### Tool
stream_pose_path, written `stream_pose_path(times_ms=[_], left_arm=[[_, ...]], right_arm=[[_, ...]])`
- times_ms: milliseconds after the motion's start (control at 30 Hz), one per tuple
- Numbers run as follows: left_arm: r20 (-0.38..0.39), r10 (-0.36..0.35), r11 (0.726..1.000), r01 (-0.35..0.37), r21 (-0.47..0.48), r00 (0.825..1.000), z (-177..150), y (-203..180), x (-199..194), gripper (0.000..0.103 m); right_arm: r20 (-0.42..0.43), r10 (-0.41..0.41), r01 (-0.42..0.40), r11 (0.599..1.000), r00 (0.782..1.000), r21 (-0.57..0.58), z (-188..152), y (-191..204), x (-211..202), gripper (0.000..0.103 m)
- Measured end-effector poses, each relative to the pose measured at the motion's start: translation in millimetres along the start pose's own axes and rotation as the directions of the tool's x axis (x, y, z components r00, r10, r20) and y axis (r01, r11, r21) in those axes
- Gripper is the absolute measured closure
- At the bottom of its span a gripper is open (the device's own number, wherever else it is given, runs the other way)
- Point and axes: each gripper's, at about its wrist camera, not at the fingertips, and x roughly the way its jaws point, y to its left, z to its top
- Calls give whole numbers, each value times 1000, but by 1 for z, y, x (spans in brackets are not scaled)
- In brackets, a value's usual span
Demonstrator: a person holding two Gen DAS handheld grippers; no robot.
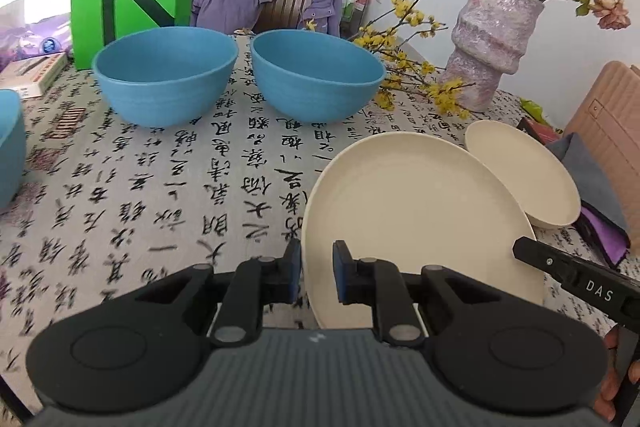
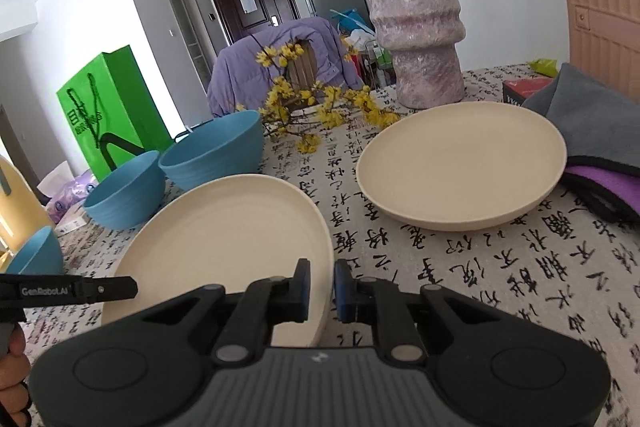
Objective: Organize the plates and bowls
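Both clamped on one cream plate (image 1: pixel 416 219): left gripper (image 1: pixel 316 275) pinching its left rim, right gripper (image 2: pixel 320 289) pinching its right rim, pads tight on thin edge. Sitting at the near edge of the table (image 1: pixel 160 187), near side seemingly tilted up. Second plate (image 2: pixel 460 163) lying farther along toward the right edge, just beside a grey cloth (image 2: pixel 592 115); two blue bowls (image 1: pixel 166 75) standing side by side toward the far edge, a third bowl (image 1: pixel 8 147) at the left edge.

Likely to slip: shallow bite on a smooth rim. Uneven lift, one side ahead of the other, liable to twist the plate out of a grip. Carried too low toward the second plate, apt to strike its rim, or brush the vase (image 2: pixel 416 27) and yellow flowers (image 2: pixel 320 107).
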Motion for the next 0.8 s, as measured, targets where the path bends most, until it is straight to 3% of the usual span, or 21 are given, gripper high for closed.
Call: stream_pose_path(times_ms=[800], left_arm=[[62, 41, 989, -32, -142, 997, -104, 31, -157, 86]], right_arm=[[14, 65, -64, 997, 998, -43, -78, 63, -136, 91]])
